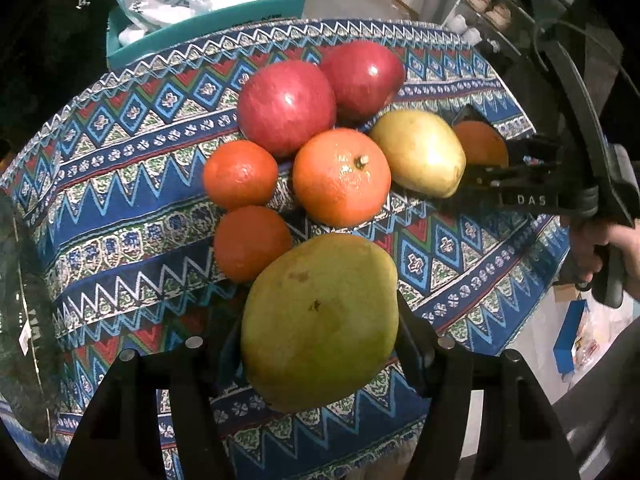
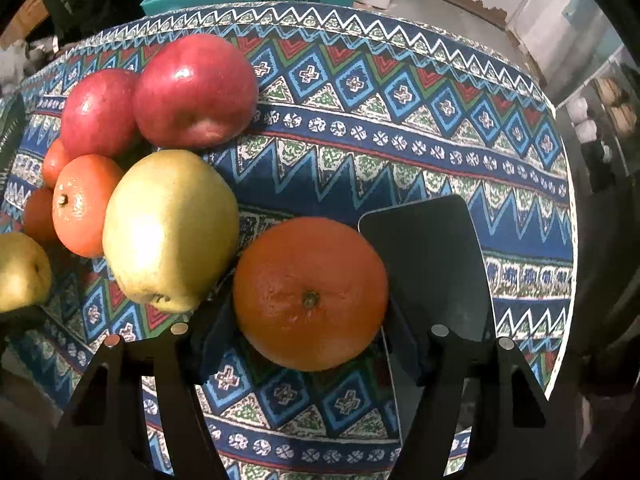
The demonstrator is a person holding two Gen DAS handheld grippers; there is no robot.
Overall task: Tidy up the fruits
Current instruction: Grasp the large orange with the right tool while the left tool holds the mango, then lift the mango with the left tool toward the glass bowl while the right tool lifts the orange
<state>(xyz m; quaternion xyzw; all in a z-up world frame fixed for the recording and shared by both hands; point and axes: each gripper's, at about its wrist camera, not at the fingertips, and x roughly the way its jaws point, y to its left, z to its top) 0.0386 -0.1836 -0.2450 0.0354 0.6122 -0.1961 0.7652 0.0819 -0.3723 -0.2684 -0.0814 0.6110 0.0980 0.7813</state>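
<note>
Fruits: you have 2 red apples (image 1: 286, 106) (image 1: 362, 78), 3 loose oranges (image 1: 240, 174) (image 1: 341, 176) (image 1: 251, 243) and 1 yellow-green pear (image 1: 420, 152) packed in a touching cluster on the patterned tablecloth (image 1: 120, 200).
Held pear: your left gripper (image 1: 320, 344) grips a large green-yellow pear (image 1: 320, 320) at the near edge of the cluster, beside the nearest orange.
Held orange: your right gripper (image 2: 310, 320) grips a big orange (image 2: 310, 294), stem end facing the camera, just beside the yellow-green pear (image 2: 170, 228).
Left claw: spread wide, both fingers (image 1: 416, 344) pressed against the pear's sides; clenched on it.
Right claw: also spread wide around its orange, 1 dark pad (image 2: 432, 260) flat against the fruit's right side, the other side wedged next to the pear.
In the way: on the right-hand view the yellow-green pear crowds the held orange, with the 2 apples (image 2: 100, 112) (image 2: 196, 90) just behind it.
Lift: you cannot tell whether either held fruit rests on the cloth or hangs above it.
Around: a teal box (image 1: 208, 24) with white bags sits behind the table's far edge; shelves (image 1: 492, 8) stand off to the right; your right hand (image 1: 612, 252) shows on its handle in the left view.
</note>
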